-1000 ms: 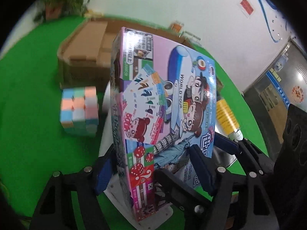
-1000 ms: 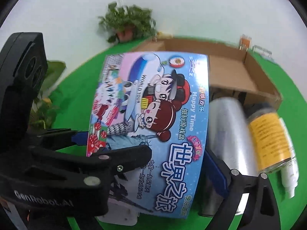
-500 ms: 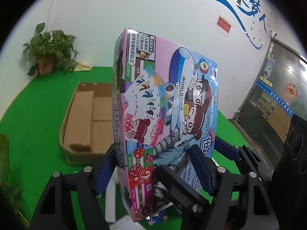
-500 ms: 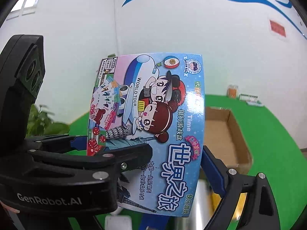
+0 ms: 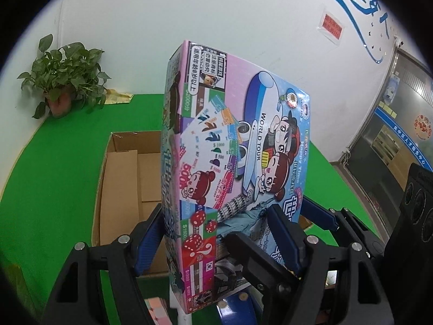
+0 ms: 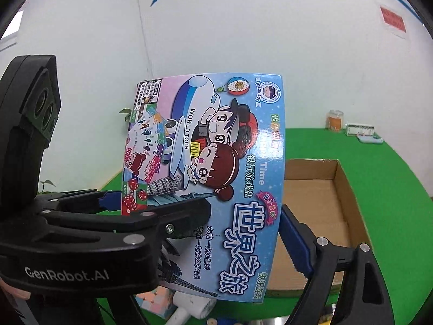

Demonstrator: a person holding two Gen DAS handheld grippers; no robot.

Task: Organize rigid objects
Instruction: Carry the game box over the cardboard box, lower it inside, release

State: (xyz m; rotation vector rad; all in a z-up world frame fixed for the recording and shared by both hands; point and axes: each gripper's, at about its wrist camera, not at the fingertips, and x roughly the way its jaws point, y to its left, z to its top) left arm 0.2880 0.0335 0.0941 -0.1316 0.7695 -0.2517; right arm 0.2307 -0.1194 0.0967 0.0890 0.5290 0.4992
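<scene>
Left wrist view: both tongs, left and right, clamp the game box, right closing further; next, lower it into the far cardboard box.

- Game box: one, printed with cartoon figures and an aeroplane.
- Cardboard box: one, open-topped, on the green table.
- Potted plant: one, at the table's far corner by the wall.
- Pastel puzzle cube: one, partly hidden below the game box.
- White plastic item: one, beside the cube; kind cannot be told.
- Orange jar: one, at the table's far edge.
- Red notice: one, on the wall.
</scene>
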